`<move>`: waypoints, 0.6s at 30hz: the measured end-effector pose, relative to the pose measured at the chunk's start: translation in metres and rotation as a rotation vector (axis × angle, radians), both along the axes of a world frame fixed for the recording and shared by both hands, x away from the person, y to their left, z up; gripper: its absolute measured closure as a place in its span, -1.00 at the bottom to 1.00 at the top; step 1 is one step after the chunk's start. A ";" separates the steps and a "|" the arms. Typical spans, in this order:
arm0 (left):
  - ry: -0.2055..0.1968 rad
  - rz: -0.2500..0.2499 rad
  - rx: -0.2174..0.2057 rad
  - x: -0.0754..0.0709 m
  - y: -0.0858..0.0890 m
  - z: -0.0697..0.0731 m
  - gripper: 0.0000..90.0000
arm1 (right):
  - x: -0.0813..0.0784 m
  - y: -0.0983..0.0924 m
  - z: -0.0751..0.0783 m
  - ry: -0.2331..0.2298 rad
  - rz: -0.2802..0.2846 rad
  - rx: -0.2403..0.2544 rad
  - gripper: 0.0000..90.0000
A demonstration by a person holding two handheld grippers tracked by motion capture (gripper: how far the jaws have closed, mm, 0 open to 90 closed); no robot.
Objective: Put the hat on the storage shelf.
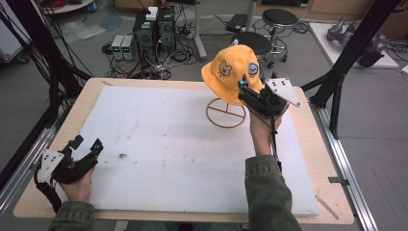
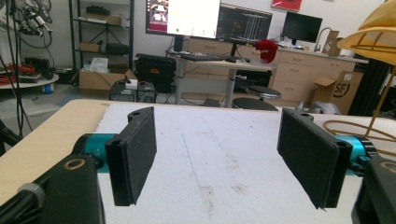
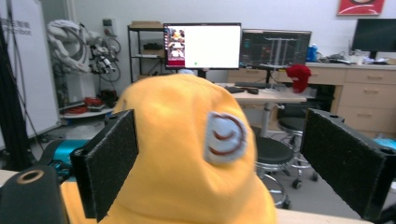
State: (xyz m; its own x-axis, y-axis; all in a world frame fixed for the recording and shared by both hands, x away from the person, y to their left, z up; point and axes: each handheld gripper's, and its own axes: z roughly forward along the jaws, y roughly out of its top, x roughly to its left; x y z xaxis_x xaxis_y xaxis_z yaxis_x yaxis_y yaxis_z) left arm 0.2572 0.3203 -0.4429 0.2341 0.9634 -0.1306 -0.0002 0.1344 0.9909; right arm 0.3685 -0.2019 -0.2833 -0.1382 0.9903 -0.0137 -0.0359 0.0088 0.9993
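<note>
On the table's white mat [image 1: 159, 144], toward two o'clock from its middle, a yellow hat [image 1: 230, 72] sits on a thin wire stand [image 1: 225, 113], whose ring base rests on the mat. The hat bears a cat face on its front and a round grey patch with a closed-eye curl at its side. Nothing is seen inside the hat besides the stand's frame, which the left gripper view catches under the brim at one o'clock. The right gripper [image 1: 251, 92] hangs at the hat's four o'clock edge, just beside the brim, its jaws spread wide and released; in the right gripper view the hat [image 3: 187, 154] fills the gap between them, the left pad close against the cloth, the right pad [image 3: 348, 163] well apart from it, neither one pressing. The left gripper [image 1: 87, 146] rests at the mat's eight o'clock corner, well apart from the hat, jaws open over bare, stained mat [image 2: 215, 158].
</note>
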 end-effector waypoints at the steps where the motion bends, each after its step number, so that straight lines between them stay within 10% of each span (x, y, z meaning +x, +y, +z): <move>1: -0.001 0.000 0.000 0.000 0.000 0.000 -0.37 | -0.003 -0.003 -0.001 0.005 -0.003 0.003 -0.77; 18: 0.001 -0.001 0.022 0.001 -0.003 0.000 -0.37 | -0.044 -0.041 -0.014 -0.001 -0.020 0.054 -0.77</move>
State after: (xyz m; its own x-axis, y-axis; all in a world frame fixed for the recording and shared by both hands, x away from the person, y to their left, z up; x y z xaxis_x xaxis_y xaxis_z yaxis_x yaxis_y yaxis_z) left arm 0.2587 0.3176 -0.4431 0.2353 0.9657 -0.1099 0.0011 0.1128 0.9936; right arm 0.3248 -0.2428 -0.2971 -0.1181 0.9922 0.0402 -0.0371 -0.0448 0.9983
